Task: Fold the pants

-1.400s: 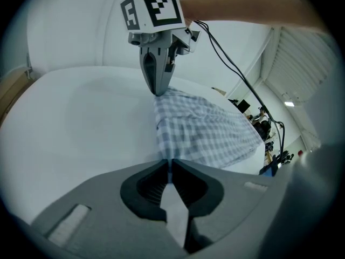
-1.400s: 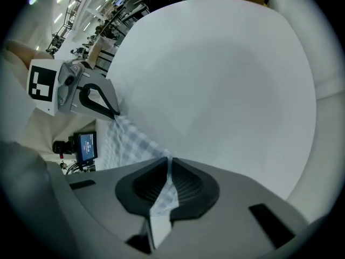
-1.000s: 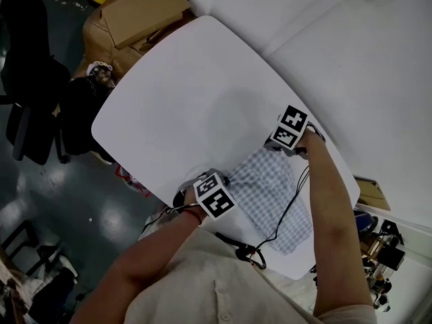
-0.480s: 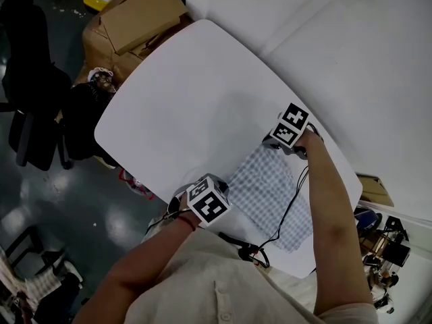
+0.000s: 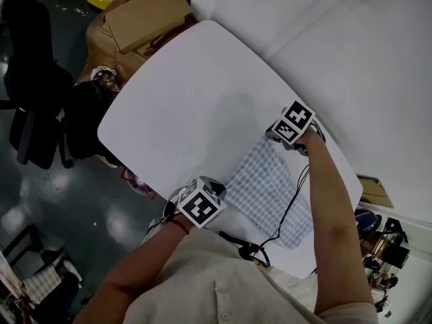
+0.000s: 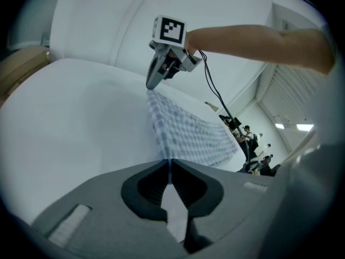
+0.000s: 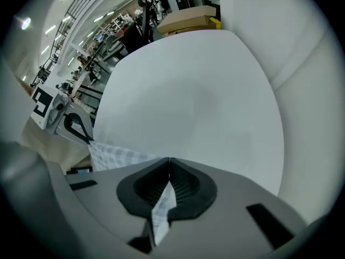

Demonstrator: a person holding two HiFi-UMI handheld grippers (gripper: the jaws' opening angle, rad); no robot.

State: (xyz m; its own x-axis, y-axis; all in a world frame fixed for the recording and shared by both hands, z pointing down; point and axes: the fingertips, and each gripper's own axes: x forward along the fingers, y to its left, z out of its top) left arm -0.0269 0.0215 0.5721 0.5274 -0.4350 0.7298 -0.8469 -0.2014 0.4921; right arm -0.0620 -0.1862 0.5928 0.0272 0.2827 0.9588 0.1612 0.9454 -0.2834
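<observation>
Pants (image 5: pixel 266 194) of blue-and-white check are pinched along one edge by both claws. The left claw (image 6: pixel 168 161) is closed flat on a thin fold of the cloth, with a strip of it running back between the pads. The right claw (image 7: pixel 169 159) is clamped on the cloth as well; its jaws have just closed tighter, and a tail of checked fabric hangs in the hollow behind the tips. Between the two grips the edge runs as a raised, fairly taut ridge, lifted off the surface.

A white bench (image 5: pixel 189 93) with rounded corners carries everything, and most of its top is bare. A white wall (image 5: pixel 351 59) stands along its far and right side, and a dark, glossy floor (image 5: pixel 74 201) shows on the left. Cardboard boxes (image 5: pixel 138 15) sit beyond the far left edge, with a black chair (image 5: pixel 30 79) beside them. A black cable (image 5: pixel 291 198) trails from the right claw down across the cloth towards the person.

Away from the ridge, the rest of the pants lies spread on the bench's near right corner. It stretches from the line between the claws back towards the person, under the right forearm (image 5: pixel 331 201).
</observation>
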